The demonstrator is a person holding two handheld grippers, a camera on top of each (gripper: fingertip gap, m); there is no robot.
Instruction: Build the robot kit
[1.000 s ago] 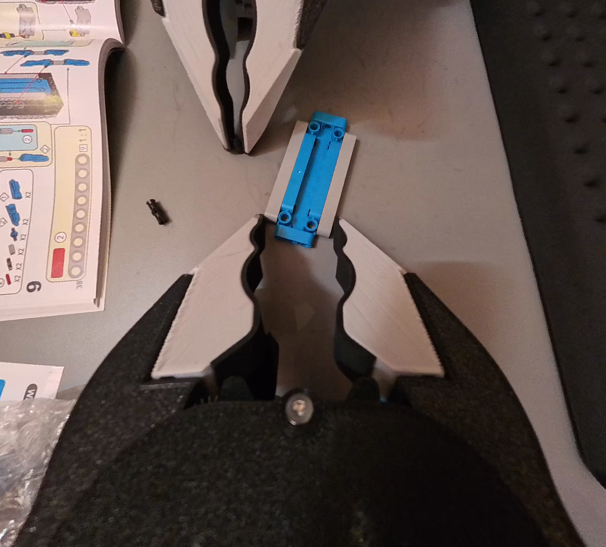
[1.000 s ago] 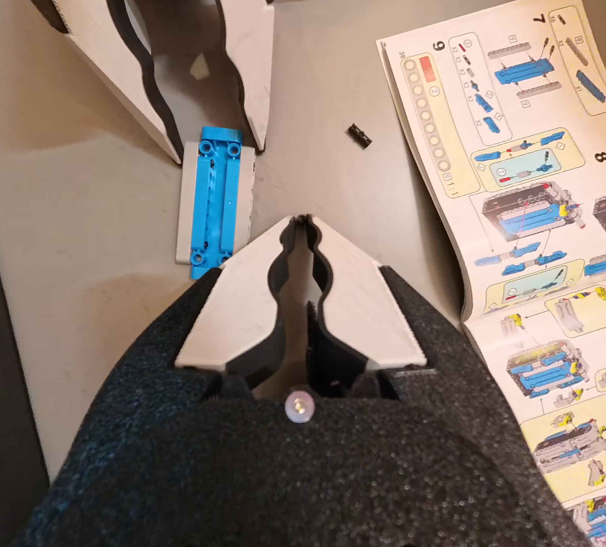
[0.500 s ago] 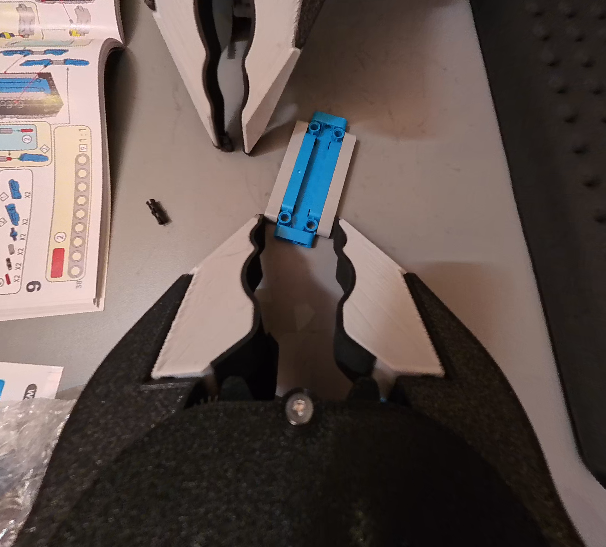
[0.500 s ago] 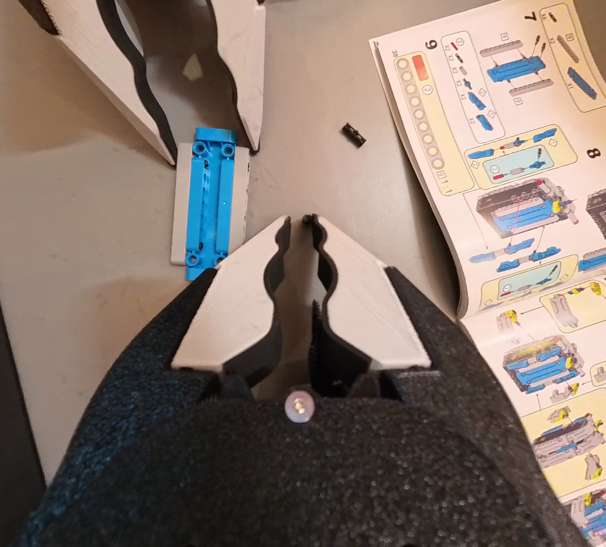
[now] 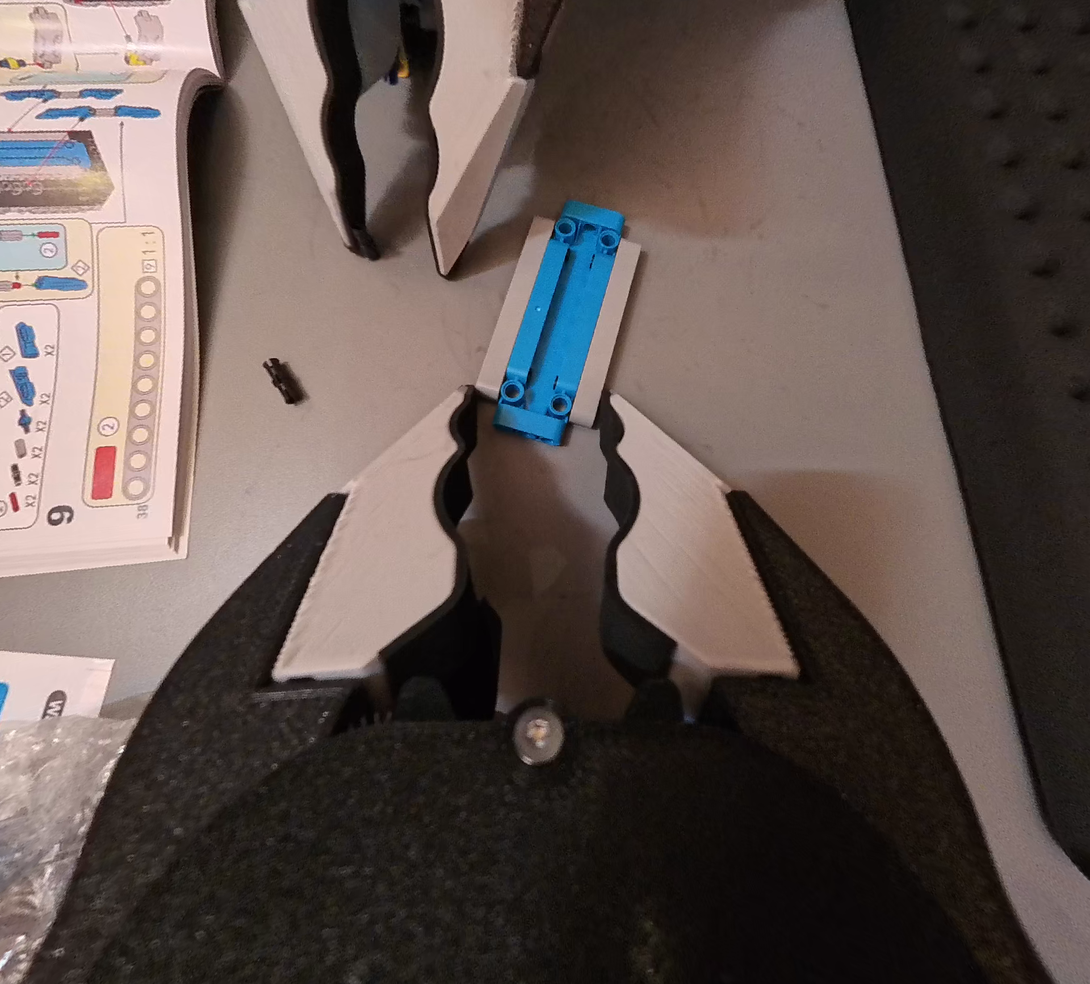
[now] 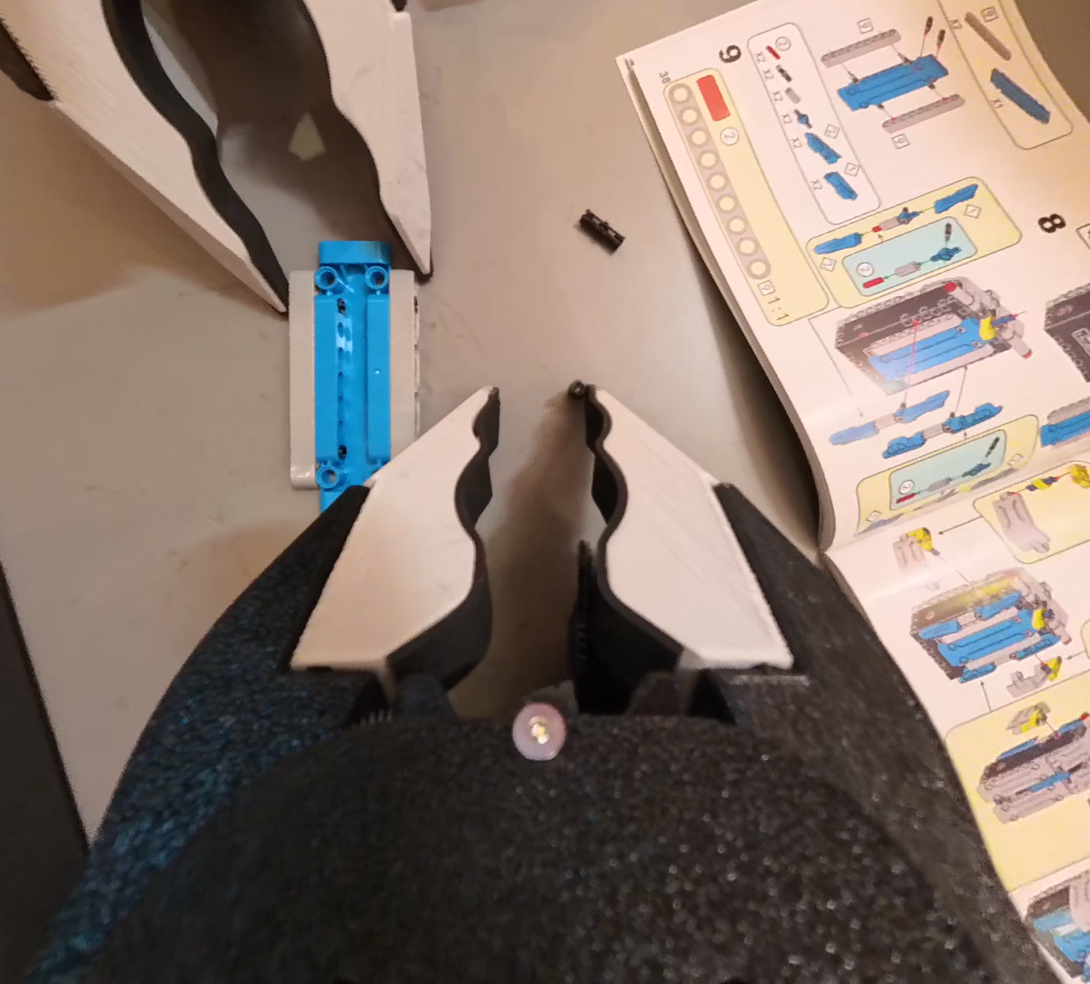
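Both grippers stand with fingers apart: the left gripper (image 5: 537,401) straddles the blue-and-grey brick assembly's (image 5: 560,324) near end, while the right gripper (image 6: 537,395) carries a small black pin (image 6: 577,391) stuck at one fingertip, near a loose black pin (image 6: 601,231).

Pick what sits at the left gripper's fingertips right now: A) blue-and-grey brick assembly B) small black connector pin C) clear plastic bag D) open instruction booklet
A: the blue-and-grey brick assembly lies flat on the grey table with its near end between the open left gripper fingertips; the small black connector pin lies apart.

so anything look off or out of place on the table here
A small dark bit clings to the right gripper's fingertip, jaws open. A loose black pin lies alone between the blue and grey assembly and the instruction booklet.
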